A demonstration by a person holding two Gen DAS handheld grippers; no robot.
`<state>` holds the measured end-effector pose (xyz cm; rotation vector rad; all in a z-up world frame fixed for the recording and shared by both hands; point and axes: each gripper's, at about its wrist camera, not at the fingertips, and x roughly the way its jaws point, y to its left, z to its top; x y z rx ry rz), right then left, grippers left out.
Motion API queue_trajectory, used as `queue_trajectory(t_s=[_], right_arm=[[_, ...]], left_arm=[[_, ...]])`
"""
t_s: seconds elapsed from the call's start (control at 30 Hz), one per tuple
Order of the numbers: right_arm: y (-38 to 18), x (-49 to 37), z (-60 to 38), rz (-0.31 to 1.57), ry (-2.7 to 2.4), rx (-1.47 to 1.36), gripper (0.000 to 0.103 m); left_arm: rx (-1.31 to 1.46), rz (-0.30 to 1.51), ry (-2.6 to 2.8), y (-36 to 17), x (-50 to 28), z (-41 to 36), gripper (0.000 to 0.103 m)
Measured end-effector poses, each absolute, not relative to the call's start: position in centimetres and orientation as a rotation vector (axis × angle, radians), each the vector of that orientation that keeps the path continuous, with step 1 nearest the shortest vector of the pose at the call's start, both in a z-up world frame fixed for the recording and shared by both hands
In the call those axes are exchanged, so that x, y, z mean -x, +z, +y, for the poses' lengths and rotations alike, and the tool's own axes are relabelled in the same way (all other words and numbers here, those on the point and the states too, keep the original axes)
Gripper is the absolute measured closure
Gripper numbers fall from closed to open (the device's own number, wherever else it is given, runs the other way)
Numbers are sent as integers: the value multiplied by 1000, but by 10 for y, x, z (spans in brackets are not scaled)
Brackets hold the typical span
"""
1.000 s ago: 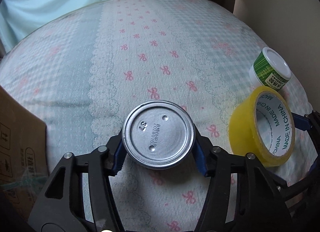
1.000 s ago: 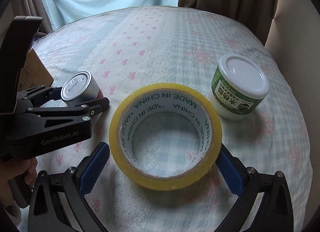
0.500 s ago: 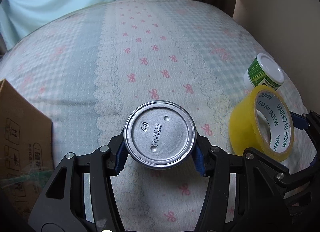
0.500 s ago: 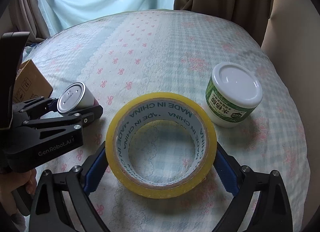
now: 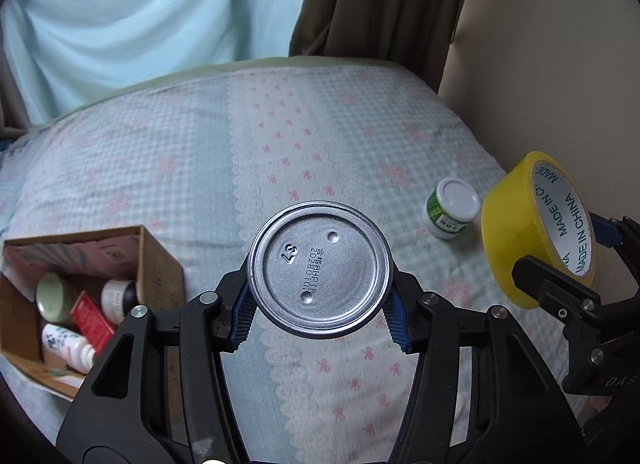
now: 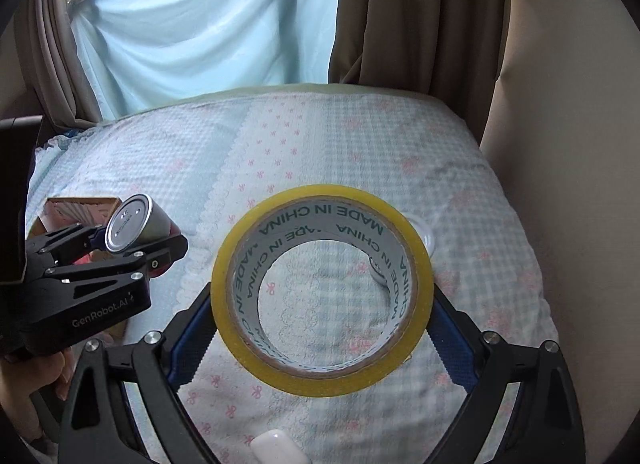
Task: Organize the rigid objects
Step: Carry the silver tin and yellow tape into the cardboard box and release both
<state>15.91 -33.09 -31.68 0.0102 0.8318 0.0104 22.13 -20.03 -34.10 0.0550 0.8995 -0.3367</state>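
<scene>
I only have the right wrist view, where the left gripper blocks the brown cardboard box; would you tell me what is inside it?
Observer: The left wrist view shows the open cardboard box holding a pale green-lidded jar, a dark bottle with a white label, a red carton and a white bottle.
Operator: Thank you. The yellow tape roll hides the small jar from me; how does it stand?
Observer: The green-labelled jar with a white lid stands upright on the checked bedspread, apart from the tape roll.
</scene>
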Motion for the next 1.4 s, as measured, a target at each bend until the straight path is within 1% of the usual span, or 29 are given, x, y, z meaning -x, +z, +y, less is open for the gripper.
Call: queue_trajectory(t_s=[0.2, 0.37, 0.47, 0.6, 0.77, 0.93, 1.23, 1.4], right_arm=[[-239, -125, -311, 789, 6, -22, 8], [-184, -103, -284, 769, 42, -3, 8], [-159, -95, -266, 767, 75, 0, 8], [-135, -92, -238, 761, 122, -1, 8], [-128, -94, -194, 775, 166, -1, 8], [-127, -101, -147, 790, 175, -22, 8], [-142, -120, -59, 832, 128, -92, 8], [-160, -138, -19, 892, 134, -128, 8]], left_arm=[[-4, 832, -291, -261, -183, -169, 53], [49, 816, -237, -203, -155, -130, 53], [64, 805, -202, -176, -139, -105, 53], [97, 810, -172, -155, -129, -69, 53], [105, 808, -147, -146, -123, -19, 53], [120, 826, -148, -148, -129, 40, 53], [88, 885, -189, -173, -155, 142, 53], [101, 950, -193, -195, -175, 188, 53]])
